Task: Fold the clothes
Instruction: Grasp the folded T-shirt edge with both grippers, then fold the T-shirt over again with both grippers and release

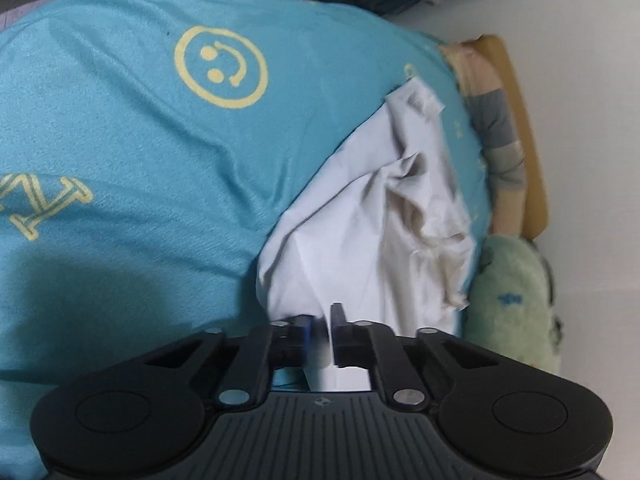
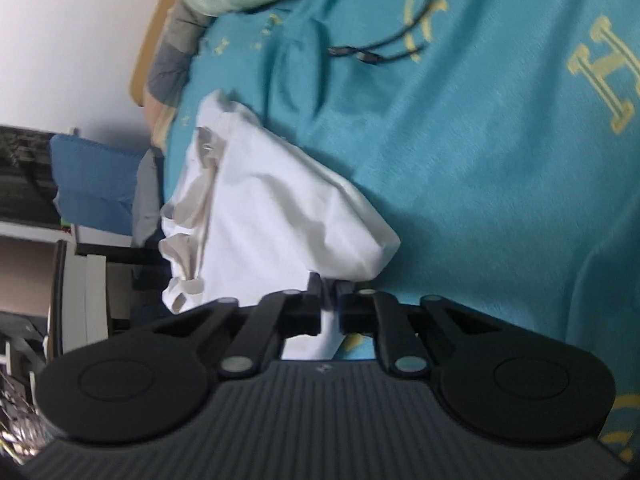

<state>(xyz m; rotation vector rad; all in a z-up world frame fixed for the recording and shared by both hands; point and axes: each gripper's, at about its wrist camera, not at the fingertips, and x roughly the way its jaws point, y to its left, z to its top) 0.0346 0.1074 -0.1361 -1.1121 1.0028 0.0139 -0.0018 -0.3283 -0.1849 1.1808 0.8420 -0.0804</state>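
Observation:
A white garment (image 1: 360,216) lies crumpled on a turquoise bedsheet (image 1: 120,140) with yellow prints. My left gripper (image 1: 325,322) is shut on one edge of the white garment, which runs away from the fingers across the bed. The same garment shows in the right wrist view (image 2: 272,208). My right gripper (image 2: 329,292) is shut on another edge of it, with cloth pinched between the black fingers. The garment hangs bunched between the two grippers.
A pale green plush toy (image 1: 512,292) lies at the bed's edge, beside a striped grey and beige cloth (image 1: 500,148). A black cable (image 2: 384,48) lies on the sheet. A white wall (image 1: 580,80) bounds the bed. Blue fabric (image 2: 92,176) and shelves stand beyond.

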